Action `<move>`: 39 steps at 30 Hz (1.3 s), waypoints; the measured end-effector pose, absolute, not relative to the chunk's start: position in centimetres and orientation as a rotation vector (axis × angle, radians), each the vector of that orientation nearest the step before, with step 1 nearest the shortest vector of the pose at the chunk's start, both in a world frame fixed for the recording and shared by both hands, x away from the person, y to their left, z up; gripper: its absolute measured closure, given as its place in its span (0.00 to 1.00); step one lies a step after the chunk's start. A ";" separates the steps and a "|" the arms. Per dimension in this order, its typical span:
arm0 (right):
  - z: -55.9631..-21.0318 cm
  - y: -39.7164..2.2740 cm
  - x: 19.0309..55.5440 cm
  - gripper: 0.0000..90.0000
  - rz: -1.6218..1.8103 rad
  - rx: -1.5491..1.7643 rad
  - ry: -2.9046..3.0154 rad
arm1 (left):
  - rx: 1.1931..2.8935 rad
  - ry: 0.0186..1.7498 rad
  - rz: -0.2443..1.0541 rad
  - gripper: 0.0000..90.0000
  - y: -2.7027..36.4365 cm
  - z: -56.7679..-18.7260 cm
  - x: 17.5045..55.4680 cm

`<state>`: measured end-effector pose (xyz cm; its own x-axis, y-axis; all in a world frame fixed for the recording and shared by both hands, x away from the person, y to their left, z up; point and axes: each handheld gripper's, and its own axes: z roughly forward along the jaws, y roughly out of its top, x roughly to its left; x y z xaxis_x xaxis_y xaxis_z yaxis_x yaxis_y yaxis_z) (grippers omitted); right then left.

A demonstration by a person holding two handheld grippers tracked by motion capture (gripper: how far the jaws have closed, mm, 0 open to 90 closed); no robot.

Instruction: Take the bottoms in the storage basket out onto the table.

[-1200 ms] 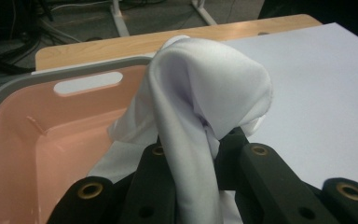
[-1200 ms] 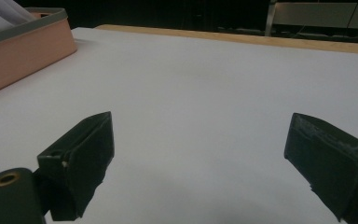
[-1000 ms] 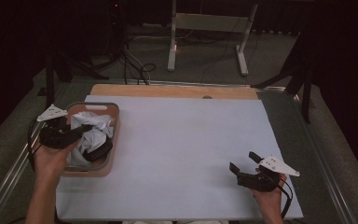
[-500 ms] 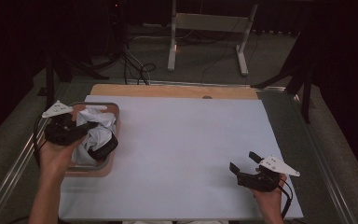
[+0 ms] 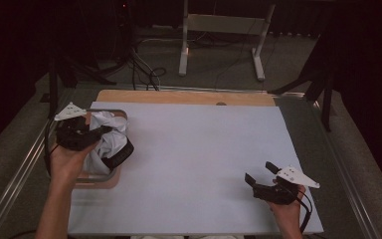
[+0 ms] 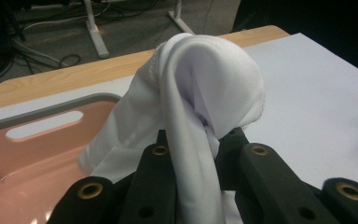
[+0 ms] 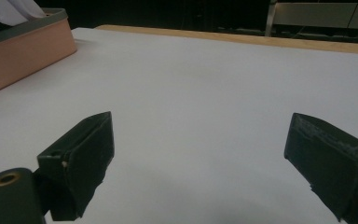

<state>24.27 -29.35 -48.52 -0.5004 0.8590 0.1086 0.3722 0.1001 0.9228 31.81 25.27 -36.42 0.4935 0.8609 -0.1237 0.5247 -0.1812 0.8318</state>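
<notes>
Left claw [image 6: 200, 154] clamped on a bunch of white cloth [image 6: 205, 88], jaws nearly together with fabric pinched between them; the cloth drapes over the jaw tips and hangs down. In the high view the left claw [image 5: 87, 137] sits over the tray [image 5: 107, 175] at the left edge of the desk, the cloth [image 5: 107, 137] partly lifted, most of it over or in the tray, with a dark band at its lower edge. Right claw [image 7: 200, 158] jaws wide apart, nothing between them, hovering low over bare desk; in the high view the right claw [image 5: 261, 177] is near the front right, well apart from the cloth.

Risks, as a judgement: the grip is on a loose fold, so the cloth could slip out if pulled fast; hanging fabric may snag the tray rim and drag or tip the tray; the bunch may unfold unevenly and make a second grasp by the right claw hard.

Surface: pale lilac sheet [image 5: 199, 164] over a wooden desk [image 5: 179, 97], metal rails at both sides. Room: dark, cables [image 5: 139, 67] on the floor, a white stand's legs [image 5: 221, 45] behind.
</notes>
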 end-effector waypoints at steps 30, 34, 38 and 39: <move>-48.5 -29.4 24.3 0.09 1.389 1.198 1.919 | 1.869 1.093 0.417 0.91 21.9 -36.6 33.2; -48.5 -29.3 24.3 0.09 1.384 1.201 1.915 | 1.879 1.082 0.403 0.91 21.4 -36.7 33.4; -48.5 -29.3 24.3 0.09 1.385 1.200 1.915 | 1.881 1.077 0.396 0.91 20.9 -36.7 33.6; -48.5 -29.3 24.3 0.09 1.385 1.200 1.915 | 1.885 1.073 0.393 0.91 20.8 -36.7 33.6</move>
